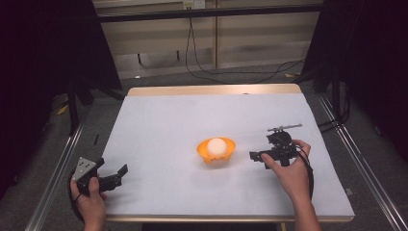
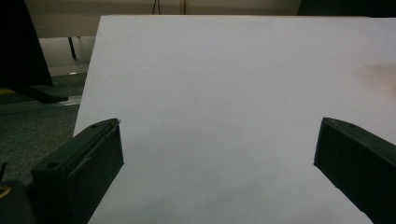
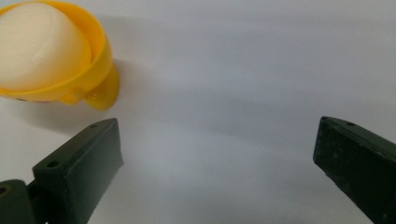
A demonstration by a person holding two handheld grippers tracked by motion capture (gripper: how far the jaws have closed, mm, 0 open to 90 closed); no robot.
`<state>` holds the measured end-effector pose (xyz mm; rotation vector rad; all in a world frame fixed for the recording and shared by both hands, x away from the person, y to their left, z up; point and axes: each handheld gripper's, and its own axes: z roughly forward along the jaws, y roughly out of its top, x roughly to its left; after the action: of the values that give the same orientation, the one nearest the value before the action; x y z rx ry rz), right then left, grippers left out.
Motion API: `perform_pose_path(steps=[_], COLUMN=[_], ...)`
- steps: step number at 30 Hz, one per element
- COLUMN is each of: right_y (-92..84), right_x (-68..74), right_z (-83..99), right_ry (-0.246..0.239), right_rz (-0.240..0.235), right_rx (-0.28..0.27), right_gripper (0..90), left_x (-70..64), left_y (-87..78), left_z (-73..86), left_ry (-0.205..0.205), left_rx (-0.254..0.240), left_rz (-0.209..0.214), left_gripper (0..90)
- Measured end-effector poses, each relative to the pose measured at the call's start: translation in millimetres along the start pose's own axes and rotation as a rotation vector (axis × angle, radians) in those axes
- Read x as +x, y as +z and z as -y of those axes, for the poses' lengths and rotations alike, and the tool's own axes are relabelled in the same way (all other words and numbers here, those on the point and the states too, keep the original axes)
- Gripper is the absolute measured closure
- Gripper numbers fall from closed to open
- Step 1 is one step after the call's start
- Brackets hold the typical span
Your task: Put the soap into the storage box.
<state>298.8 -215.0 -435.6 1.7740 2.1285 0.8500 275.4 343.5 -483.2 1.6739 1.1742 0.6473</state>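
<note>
Right gripper (image 3: 217, 154) jaws spread, empty; orange bowl (image 1: 216, 153) with white ball (image 1: 217, 146) just left; centre rim first; left gripper (image 2: 217, 154) spread, idle

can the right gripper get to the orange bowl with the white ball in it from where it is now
Probably yes. The right gripper sits open just beside the orange bowl, with bare table between them.

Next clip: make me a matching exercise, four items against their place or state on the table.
Items:
1. orange bowl
2. white ball
3. left gripper
4. right gripper

Descriptions:
A. open, near the table's front left corner
B. inside the bowl
C. open, just right of the bowl
D. mid-table, holding a ball

Pairs: 1-D, 2-B, 3-A, 4-C
</note>
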Motion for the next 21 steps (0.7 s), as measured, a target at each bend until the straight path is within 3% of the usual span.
perform_pose_path(steps=[21], right_y=[-15.7], right_x=[-50.0], right_z=[42.7], right_ry=[0.051], right_rz=[0.062], right_rx=[-0.052], right_gripper=[1.1], left_x=[0.0], left_y=[-0.2], left_z=[0.0], left_ry=[0.011], left_rx=[0.003], left_rz=[0.000], left_gripper=[1.3])
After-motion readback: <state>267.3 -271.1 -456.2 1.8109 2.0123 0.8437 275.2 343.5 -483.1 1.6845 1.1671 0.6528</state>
